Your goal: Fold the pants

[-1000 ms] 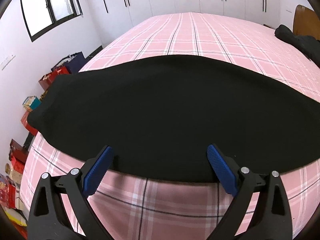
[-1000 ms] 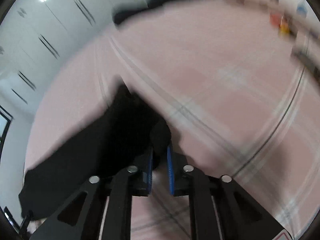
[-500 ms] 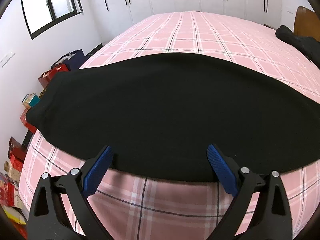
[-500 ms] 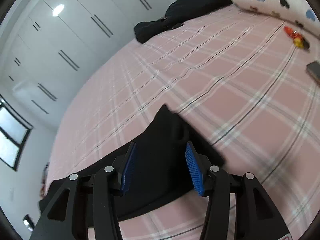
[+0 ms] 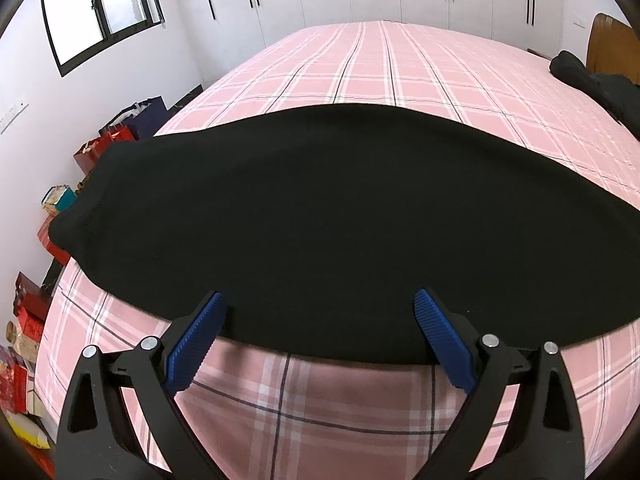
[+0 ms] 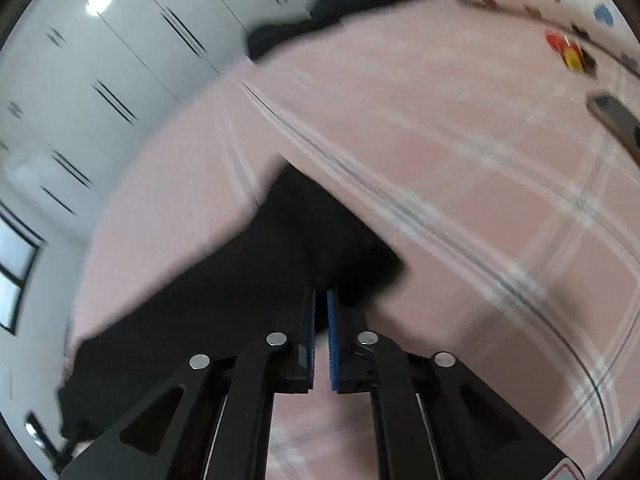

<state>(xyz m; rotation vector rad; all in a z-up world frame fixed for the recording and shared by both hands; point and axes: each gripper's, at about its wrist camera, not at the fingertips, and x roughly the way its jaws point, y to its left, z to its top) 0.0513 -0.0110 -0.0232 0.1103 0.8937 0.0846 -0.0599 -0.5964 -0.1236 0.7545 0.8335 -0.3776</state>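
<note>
Black pants (image 5: 320, 216) lie flat along the bed's (image 5: 400, 72) near edge; my left gripper (image 5: 316, 312) waits wide open there while my right gripper (image 6: 321, 320) pinches their end corner, apparently to fold it.

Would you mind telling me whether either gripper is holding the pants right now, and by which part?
The right gripper is shut on the black pants, pinching the corner at their near end. The left gripper is open over the near edge, gripping nothing.

black pants (image 5: 320, 216), pink plaid bedsheet (image 5: 400, 64), blue tool pads (image 5: 196, 344)
</note>
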